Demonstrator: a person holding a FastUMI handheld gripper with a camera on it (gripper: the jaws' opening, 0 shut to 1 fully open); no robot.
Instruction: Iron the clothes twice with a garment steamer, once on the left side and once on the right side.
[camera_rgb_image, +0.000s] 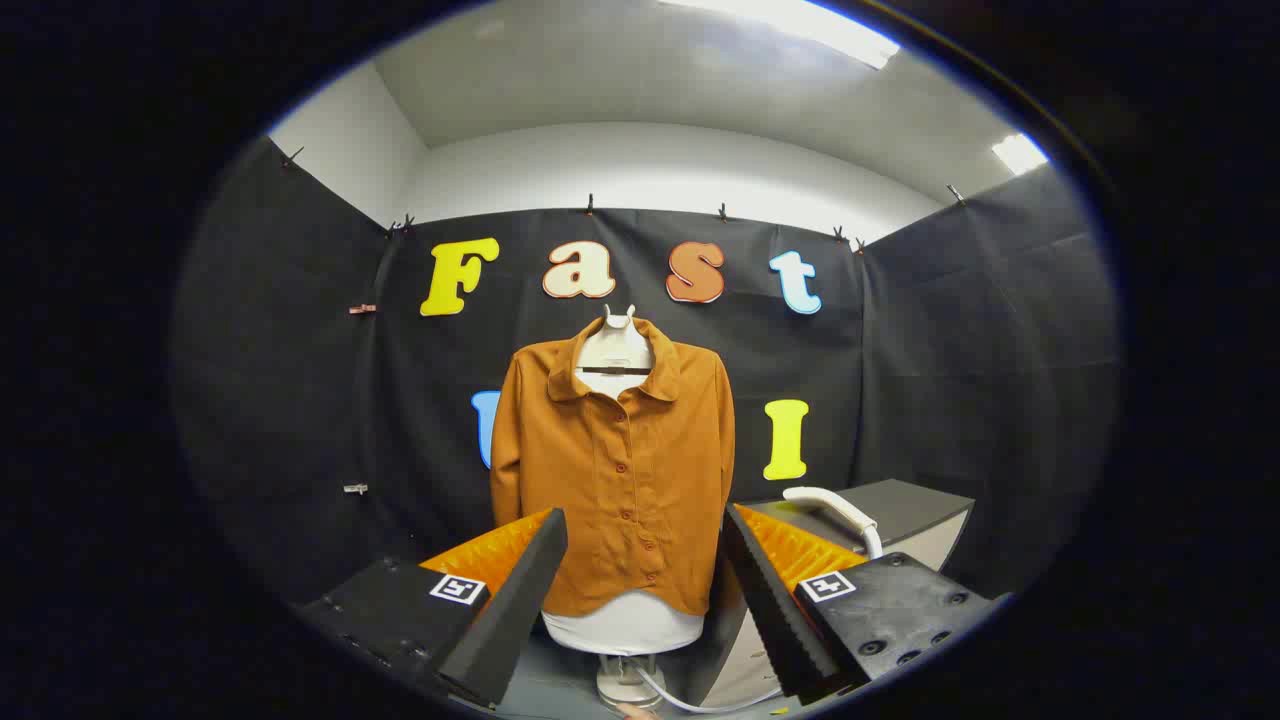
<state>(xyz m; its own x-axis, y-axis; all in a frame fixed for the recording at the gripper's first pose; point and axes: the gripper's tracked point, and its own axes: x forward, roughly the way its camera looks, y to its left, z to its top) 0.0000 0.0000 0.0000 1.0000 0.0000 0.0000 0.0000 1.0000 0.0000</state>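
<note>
Tool (640, 590) fingers wide apart, empty

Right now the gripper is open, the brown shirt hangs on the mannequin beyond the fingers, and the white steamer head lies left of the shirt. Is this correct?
Not quite. In the gripper view the steamer head lies right of the shirt, on the grey cabinet. The gripper is open, holding nothing.

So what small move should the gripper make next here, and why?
Probably swing right toward the steamer handle on the grey cabinet. The gripper is open and holds nothing, its fingers framing the orange shirt beyond them, so ironing can't begin yet.
</note>
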